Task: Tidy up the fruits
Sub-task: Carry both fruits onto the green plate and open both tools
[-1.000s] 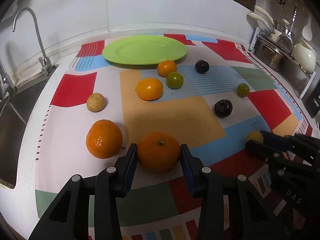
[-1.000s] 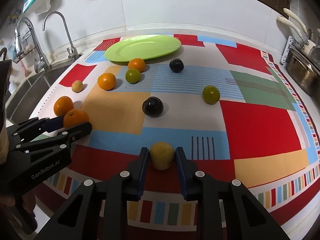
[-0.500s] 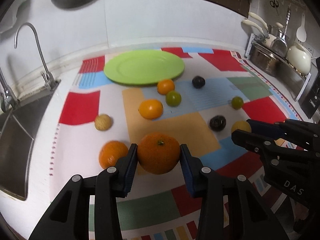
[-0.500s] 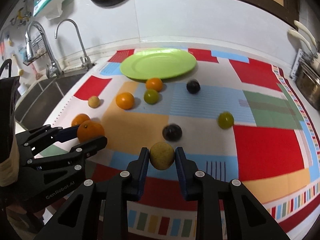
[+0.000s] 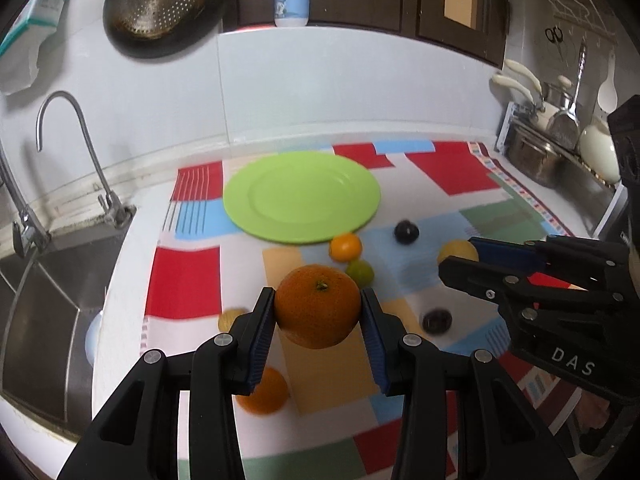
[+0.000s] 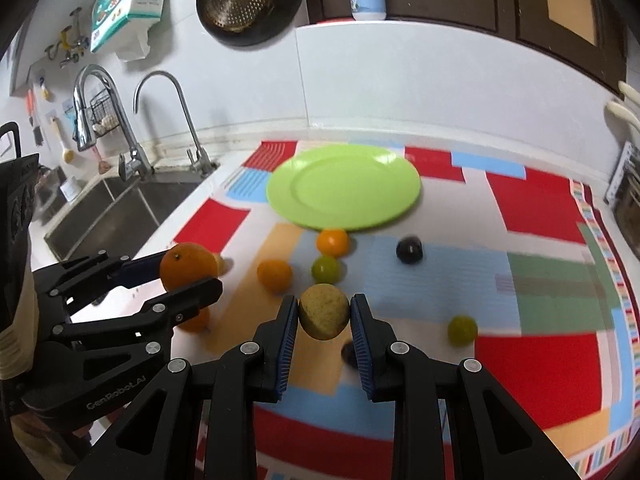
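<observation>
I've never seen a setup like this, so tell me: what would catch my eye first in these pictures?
Probably the two fruits held in mid-air: the left gripper clamps a big orange, and the right gripper pinches a small yellow fruit. Beyond them an empty lime-green plate sits at the far side of a bright patchwork mat, with smaller orange, green and dark fruits scattered in front of it.
</observation>
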Demonstrator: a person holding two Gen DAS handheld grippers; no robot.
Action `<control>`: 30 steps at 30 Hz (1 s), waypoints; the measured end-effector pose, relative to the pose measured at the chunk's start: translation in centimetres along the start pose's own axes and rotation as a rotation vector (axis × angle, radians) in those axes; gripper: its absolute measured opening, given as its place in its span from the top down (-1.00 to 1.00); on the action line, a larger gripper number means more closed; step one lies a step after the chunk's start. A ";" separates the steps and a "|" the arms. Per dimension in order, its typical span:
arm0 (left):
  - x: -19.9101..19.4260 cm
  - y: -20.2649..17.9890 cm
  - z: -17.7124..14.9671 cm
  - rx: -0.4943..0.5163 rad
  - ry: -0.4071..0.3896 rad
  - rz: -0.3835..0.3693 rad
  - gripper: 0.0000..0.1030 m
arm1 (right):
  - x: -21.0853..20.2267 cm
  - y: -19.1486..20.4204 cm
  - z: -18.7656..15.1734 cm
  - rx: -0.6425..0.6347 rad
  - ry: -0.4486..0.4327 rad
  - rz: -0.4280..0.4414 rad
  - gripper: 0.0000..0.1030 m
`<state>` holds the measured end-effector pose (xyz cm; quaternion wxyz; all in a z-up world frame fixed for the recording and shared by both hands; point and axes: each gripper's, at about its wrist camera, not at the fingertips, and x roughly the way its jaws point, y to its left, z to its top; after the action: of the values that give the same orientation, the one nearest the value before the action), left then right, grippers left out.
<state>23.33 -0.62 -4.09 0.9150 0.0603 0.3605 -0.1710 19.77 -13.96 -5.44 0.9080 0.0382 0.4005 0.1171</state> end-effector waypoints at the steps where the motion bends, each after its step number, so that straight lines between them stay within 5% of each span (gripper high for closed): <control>1: 0.1 0.0 0.3 0.002 -0.005 0.003 0.20 | 0.1 -0.2 0.7 0.001 -0.007 0.009 0.45; 13: 3.9 1.8 4.9 0.050 -0.006 0.008 0.20 | 4.0 -1.1 6.7 -0.067 -0.027 0.039 0.45; 30: 13.5 4.0 8.0 0.077 0.149 -0.048 0.20 | 15.1 -4.4 10.5 -0.027 0.184 0.097 0.45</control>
<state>39.07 -2.39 -7.53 0.8782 0.0995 0.4220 -0.2019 38.17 -14.28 -9.92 0.8610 0.0344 0.4785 0.1691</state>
